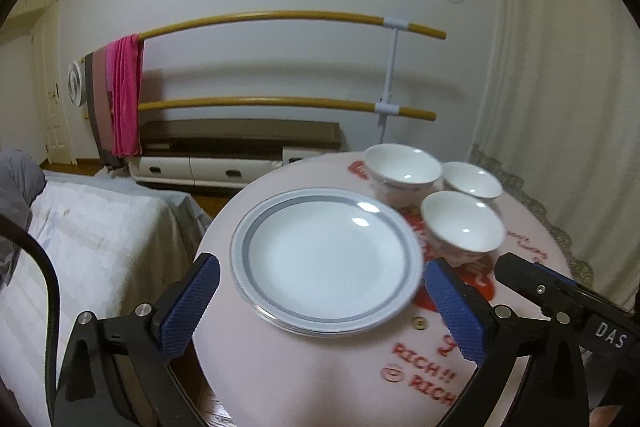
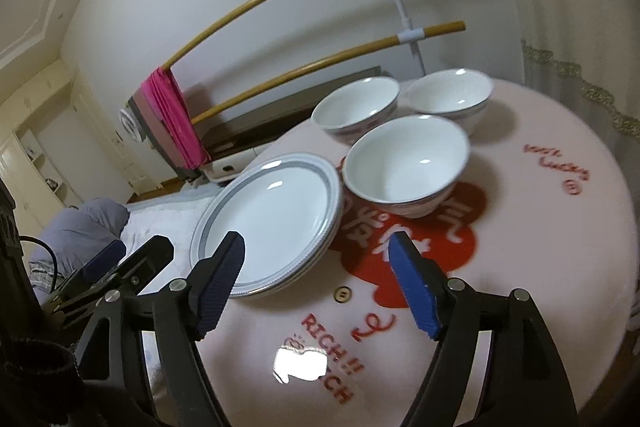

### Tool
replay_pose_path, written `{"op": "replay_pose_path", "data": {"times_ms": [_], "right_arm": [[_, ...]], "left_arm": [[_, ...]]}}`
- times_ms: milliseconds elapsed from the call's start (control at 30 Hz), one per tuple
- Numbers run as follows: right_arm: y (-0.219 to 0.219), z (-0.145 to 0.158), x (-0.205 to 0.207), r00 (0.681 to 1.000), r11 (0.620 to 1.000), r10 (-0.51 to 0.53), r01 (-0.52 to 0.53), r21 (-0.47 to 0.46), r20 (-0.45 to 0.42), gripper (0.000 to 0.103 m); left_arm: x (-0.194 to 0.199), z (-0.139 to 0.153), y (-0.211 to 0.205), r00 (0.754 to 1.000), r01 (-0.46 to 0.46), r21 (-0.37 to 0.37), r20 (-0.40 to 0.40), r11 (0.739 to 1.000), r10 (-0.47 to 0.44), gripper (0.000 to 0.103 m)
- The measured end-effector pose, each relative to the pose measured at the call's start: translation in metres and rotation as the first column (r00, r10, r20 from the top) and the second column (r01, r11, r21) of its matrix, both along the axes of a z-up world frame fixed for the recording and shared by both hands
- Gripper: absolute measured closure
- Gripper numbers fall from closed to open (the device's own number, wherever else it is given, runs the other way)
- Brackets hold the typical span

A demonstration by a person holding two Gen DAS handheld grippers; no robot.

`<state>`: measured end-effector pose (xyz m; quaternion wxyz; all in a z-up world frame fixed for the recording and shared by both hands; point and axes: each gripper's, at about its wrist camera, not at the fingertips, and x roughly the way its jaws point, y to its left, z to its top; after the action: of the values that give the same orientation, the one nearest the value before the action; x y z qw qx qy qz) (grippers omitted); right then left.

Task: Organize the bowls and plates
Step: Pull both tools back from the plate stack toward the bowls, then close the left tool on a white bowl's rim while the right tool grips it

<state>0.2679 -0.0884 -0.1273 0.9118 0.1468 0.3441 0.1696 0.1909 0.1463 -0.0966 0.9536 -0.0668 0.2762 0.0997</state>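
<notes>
two open claws hover over a round table set with a stack of plates and three bowls.

from the left: the left claw [image 1: 320, 301] is spread wide and holds nothing, the stack of plates [image 1: 326, 257] lying on the table [image 1: 320, 379] beyond its pads; right of the stack, three white bowls [image 2: 406, 169] stand close together (all upright); the right claw [image 2: 316, 273] is open too and empty.
</notes>
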Motion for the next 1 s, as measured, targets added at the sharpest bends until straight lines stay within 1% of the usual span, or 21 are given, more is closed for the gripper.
{"op": "replay_pose_path", "data": {"times_ms": [100, 267, 467, 567, 700, 833, 1000], "right_arm": [[-0.014, 0.011, -0.009, 1.0, 1.0, -0.012, 0.011, 0.003, 0.021, 0.021], [-0.044, 0.025, -0.022, 0.998, 0.999, -0.038, 0.038, 0.004, 0.053, 0.019], [-0.079, 0.035, -0.022, 0.994, 0.996, -0.084, 0.084, 0.008, 0.071, 0.018], [-0.094, 0.036, -0.015, 0.993, 0.995, -0.098, 0.098, 0.005, 0.069, 0.018], [-0.109, 0.034, 0.0, 0.992, 0.993, -0.114, 0.115, -0.003, 0.053, 0.018], [-0.118, 0.028, 0.02, 0.991, 0.992, -0.127, 0.128, -0.024, 0.032, 0.018], [-0.12, 0.014, 0.053, 0.993, 0.993, -0.115, 0.114, -0.028, -0.028, 0.018]], "left_arm": [[-0.01, 0.008, -0.016, 1.0, 0.024, -0.007, 0.006, 1.0, -0.024, 0.001], [-0.015, 0.019, -0.038, 0.998, 0.062, -0.005, 0.012, 0.998, -0.062, 0.001], [0.0, 0.03, -0.06, 0.994, 0.111, 0.0, -0.004, 0.994, -0.111, 0.001], [0.016, 0.033, -0.067, 0.991, 0.13, 0.004, -0.018, 0.992, -0.13, 0.001], [0.046, 0.035, -0.074, 0.984, 0.171, 0.014, -0.059, 0.985, -0.17, 0.001], [0.084, 0.034, -0.077, 0.971, 0.206, 0.0, -0.125, 0.979, -0.204, 0.001], [0.129, 0.03, -0.07, 0.951, 0.227, -0.029, -0.207, 0.973, -0.228, 0.001]]}}
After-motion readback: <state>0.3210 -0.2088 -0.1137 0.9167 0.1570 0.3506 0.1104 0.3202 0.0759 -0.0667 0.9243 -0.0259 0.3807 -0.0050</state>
